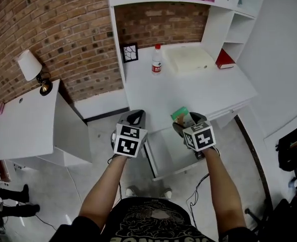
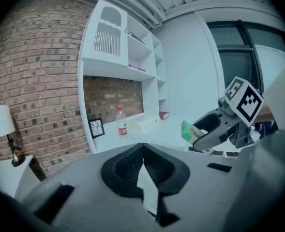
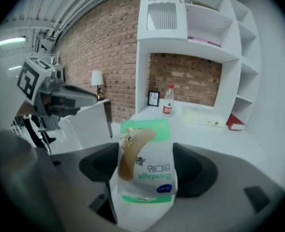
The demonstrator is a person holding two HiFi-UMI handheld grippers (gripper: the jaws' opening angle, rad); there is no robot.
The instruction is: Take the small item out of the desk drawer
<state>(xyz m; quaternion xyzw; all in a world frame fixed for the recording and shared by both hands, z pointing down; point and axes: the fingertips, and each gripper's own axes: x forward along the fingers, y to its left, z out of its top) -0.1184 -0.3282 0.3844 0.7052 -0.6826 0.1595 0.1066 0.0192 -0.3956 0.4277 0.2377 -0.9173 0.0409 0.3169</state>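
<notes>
A small green and white bandage box [image 3: 146, 163] stands upright between the jaws of my right gripper [image 3: 147, 170], which is shut on its sides. In the head view the box [image 1: 180, 115] sticks out above my right gripper [image 1: 186, 121], over the front edge of the white desk [image 1: 188, 92]. The pulled-out drawer [image 1: 171, 153] lies below both grippers. My left gripper [image 1: 136, 117] hangs level with the right one, off the desk's left front corner. Its jaws [image 2: 142, 151] are shut, pads touching, with nothing between them. The left gripper view shows the right gripper [image 2: 215, 129] holding the box [image 2: 187, 131].
On the desk stand a water bottle [image 1: 157, 59], a small framed picture [image 1: 129, 52], a flat pale case [image 1: 191, 59] and a red book [image 1: 224, 59] in the shelf unit. A white side table [image 1: 22, 125] with a lamp [image 1: 30, 64] stands at the left. Cables lie on the floor.
</notes>
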